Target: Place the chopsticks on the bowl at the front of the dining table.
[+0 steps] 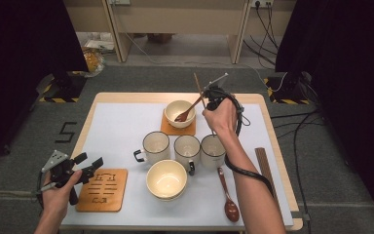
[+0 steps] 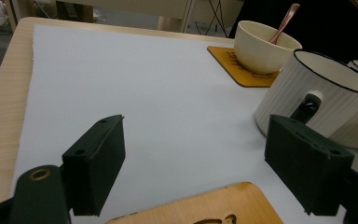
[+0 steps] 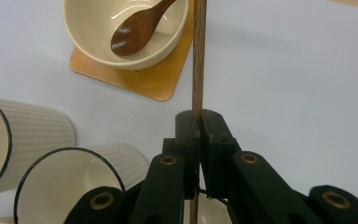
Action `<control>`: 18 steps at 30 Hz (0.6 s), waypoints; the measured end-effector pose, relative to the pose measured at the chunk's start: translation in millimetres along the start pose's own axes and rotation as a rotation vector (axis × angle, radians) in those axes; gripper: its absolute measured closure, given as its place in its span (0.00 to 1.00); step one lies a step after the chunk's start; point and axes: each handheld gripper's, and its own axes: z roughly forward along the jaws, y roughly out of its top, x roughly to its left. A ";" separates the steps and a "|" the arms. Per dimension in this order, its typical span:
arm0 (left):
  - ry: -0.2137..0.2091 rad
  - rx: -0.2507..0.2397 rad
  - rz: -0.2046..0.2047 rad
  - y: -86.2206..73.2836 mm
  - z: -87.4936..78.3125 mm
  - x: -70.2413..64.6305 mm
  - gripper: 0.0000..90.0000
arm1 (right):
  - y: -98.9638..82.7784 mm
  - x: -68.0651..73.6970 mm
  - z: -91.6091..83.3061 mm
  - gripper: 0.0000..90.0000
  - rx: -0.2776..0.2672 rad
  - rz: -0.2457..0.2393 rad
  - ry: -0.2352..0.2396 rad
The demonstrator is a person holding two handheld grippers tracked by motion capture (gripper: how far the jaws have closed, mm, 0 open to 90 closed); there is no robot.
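right claw (image 3: pixel 198 122) — clamped on chopstick (image 3: pixel 199 56)

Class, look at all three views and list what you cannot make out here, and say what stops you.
- Chopstick in the right gripper: both ends cut off by the right gripper view's edges; one stick or two is unclear.
- Right-hand mug: partly hidden by the forearm in the high view.
- Cut-out pattern on the near coaster: cut off by the left gripper view's bottom edge.

Grey carpet floor (image 1: pixel 24 141), black curtains (image 1: pixel 24 34) both sides, pale wooden desk legs (image 1: pixel 114 36) behind, cables (image 1: pixel 304 126) trailing right.
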 end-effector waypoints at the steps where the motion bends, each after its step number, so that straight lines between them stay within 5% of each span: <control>1: 0.000 0.000 0.000 0.1 0.0 -0.1 0.22 | 0.4 0.4 0.3 0.96 0.002 0.002 0.001; 18: 0.000 0.000 0.000 0.0 0.2 0.2 0.22 | 5.5 1.6 3.1 0.96 0.005 0.001 -0.001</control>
